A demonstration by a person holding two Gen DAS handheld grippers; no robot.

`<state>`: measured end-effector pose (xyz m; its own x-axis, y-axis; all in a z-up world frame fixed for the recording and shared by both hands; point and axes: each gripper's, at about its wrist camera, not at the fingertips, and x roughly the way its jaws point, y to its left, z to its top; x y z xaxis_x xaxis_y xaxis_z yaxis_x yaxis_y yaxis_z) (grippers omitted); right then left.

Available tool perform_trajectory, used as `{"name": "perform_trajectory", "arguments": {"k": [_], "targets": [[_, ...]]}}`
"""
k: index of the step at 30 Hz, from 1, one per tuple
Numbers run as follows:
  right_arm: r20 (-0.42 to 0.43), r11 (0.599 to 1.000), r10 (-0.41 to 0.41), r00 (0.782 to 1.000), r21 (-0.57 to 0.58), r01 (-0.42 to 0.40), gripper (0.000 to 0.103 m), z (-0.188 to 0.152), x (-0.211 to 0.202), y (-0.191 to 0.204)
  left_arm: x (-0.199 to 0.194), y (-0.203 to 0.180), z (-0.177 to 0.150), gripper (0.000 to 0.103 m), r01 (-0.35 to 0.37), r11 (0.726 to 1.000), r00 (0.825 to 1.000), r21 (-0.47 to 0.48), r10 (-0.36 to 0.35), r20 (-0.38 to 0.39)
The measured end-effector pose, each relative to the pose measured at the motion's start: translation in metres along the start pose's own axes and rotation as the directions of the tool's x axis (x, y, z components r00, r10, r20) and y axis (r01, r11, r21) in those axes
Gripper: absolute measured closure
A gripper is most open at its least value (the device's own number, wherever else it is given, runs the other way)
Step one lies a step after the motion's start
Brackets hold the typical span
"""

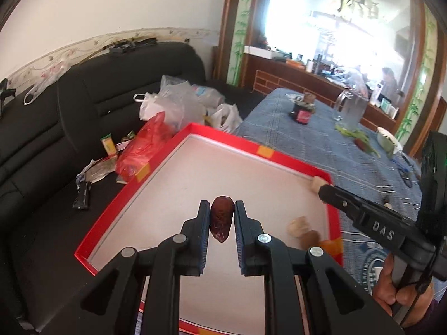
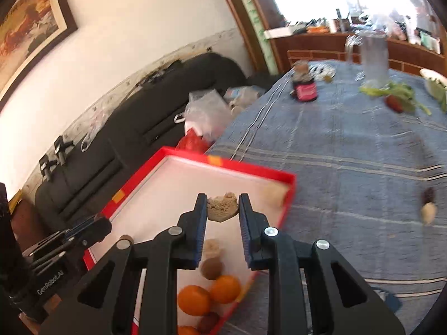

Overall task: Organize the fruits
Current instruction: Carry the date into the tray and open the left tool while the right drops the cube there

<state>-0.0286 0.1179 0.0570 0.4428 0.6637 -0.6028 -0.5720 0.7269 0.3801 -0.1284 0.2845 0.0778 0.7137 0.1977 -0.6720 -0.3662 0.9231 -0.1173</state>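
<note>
At the lower centre of the left wrist view, the left gripper (image 1: 222, 217) is clenching a dark red date (image 1: 221, 222) above the red tray (image 1: 223, 136). In the right wrist view's centre, the right gripper (image 2: 222, 209) is gripping a tan, lumpy piece, possibly a walnut (image 2: 222, 207), over the tray, with oranges (image 2: 209, 297) lying at lower centre.

left hand-held gripper (image 1: 222, 216): black plastic linkage arms, round silver screws, blue ribbed pads on the fingers (image 1: 205, 217).
right hand-held gripper (image 2: 222, 209): same black build, "DAS" embossed on its side.
right hand (image 1: 391, 287): bare skin on the grip.
</note>
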Motion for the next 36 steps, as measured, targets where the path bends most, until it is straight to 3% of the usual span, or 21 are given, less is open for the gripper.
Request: {"name": "perform_trajectory", "arguments": {"k": [8, 30, 32, 34, 35, 36], "targets": [[-0.055, 0.998, -0.005, 0.998, -0.056, 0.002, 0.078, -0.015, 0.018, -0.001, 0.013, 0.009, -0.001, 0.087, -0.022, 1.000, 1.000, -0.023, 0.021, -0.023], [-0.144, 0.999, -0.010, 0.990, -0.032, 0.005, 0.078, -0.024, 0.033, -0.011, 0.029, 0.002, -0.007, 0.086, -0.050, 0.999, 0.994, -0.012, 0.049, -0.095], [-0.146, 0.999, -0.012, 0.989, -0.034, 0.008, 0.078, -0.024, 0.033, -0.011, 0.028, 0.001, -0.006, 0.079, -0.052, 0.999, 0.994, -0.012, 0.051, -0.094], [-0.147, 0.999, -0.016, 0.989, -0.036, 0.011, 0.078, -0.024, 0.031, -0.011, 0.025, 0.000, -0.005, 0.053, -0.063, 0.998, 0.994, -0.012, 0.062, -0.087], [-0.150, 0.999, -0.013, 0.989, -0.033, 0.008, 0.078, -0.023, 0.031, -0.011, 0.025, -0.001, -0.005, 0.045, -0.067, 0.998, 0.994, -0.016, 0.066, -0.083], [-0.150, 1.000, -0.007, 0.989, -0.027, 0.003, 0.078, -0.023, 0.030, -0.012, 0.023, -0.001, -0.005, 0.044, -0.068, 0.997, 0.995, -0.020, 0.067, -0.079]]}}
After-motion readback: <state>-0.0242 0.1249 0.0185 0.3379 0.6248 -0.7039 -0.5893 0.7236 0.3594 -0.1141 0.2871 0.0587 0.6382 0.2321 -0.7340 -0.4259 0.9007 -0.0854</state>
